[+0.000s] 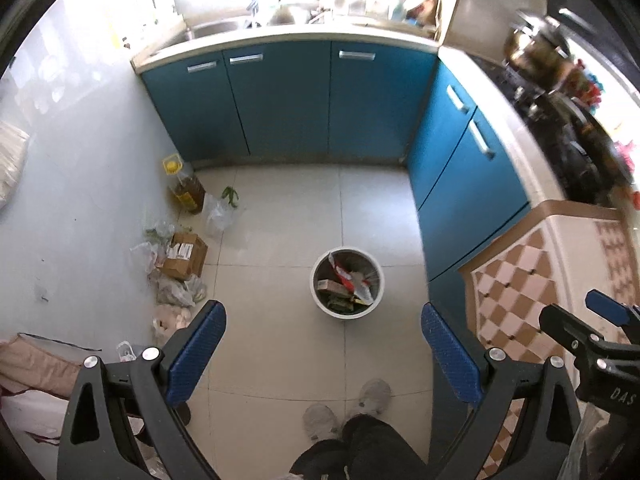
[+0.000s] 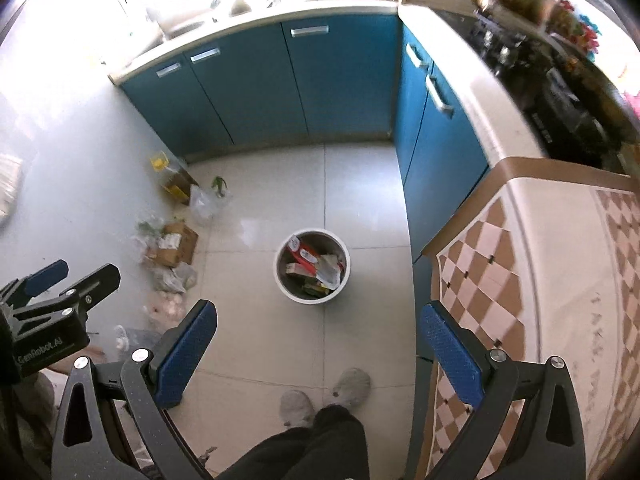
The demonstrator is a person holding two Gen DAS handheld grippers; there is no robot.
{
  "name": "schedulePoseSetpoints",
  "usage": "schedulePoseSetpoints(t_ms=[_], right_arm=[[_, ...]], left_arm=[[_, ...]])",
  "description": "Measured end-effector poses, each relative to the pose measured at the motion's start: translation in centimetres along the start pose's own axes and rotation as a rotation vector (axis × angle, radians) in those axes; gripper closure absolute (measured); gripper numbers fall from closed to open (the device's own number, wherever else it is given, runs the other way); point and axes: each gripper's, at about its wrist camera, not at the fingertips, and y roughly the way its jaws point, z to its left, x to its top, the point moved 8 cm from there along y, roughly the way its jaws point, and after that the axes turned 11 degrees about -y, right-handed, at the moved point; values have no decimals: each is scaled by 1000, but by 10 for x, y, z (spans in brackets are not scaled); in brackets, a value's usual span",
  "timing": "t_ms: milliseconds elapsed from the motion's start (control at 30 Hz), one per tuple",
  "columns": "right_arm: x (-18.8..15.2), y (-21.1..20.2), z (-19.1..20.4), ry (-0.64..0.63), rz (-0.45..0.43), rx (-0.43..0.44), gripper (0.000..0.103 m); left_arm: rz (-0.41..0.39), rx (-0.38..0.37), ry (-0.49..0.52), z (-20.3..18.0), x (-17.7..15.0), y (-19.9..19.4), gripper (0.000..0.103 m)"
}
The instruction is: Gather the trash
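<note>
A round white trash bin [image 1: 346, 282] stands on the tiled floor, filled with wrappers and cartons; it also shows in the right wrist view [image 2: 312, 266]. My left gripper [image 1: 324, 350] is open and empty, held high above the floor in front of the bin. My right gripper [image 2: 318, 346] is open and empty, at about the same height. Each gripper shows at the edge of the other's view. Loose trash lies by the left wall: a cardboard box [image 1: 185, 255], clear plastic bags [image 1: 218, 216], a green scrap [image 1: 231, 196].
Blue cabinets [image 1: 288, 100] run along the back and right. An oil bottle [image 1: 185, 184] stands by the left wall. A checkered cloth covers a counter [image 1: 532, 280] on the right. The person's feet [image 1: 348, 406] stand below the grippers.
</note>
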Motion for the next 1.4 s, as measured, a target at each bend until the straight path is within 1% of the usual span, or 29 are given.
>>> schedulePoseSetpoints(t_ms=[100,233,400,533,700,800,933,1033,1100,1400], right_arm=[[-4,-39,9,24,-33,8,0],[-7,-80,21,55,-71,46,0],[-12,-130,35,42,-100,103,0],[-16,-163,45,7,-116,156,0],[-18,-192,54,-35,-123,205,0],[-21,-203,58,-56,-127,220,0],[-25,-206,59,-66,-115,246,0],[-27,-208,59,-72,-104,263,0],[-27,-209,58,-75,-99,270,0],[-27,-216,57,-88,-97,277,0]], left_arm=[[-12,-52,-1,4,-2,-31,3],[-17,-94,13,6,-5,-67,3],[-39,-162,-1,6,-6,-113,3],[-39,-213,-36,5,-10,-138,3],[-37,-234,-39,2,-20,-156,3],[-26,-259,-51,0,-26,-164,3],[-34,-280,-61,-1,-26,-173,3],[-43,-287,-71,-1,-25,-178,3],[-42,-290,-76,-1,-26,-180,0],[-35,-300,-84,1,-28,-181,0]])
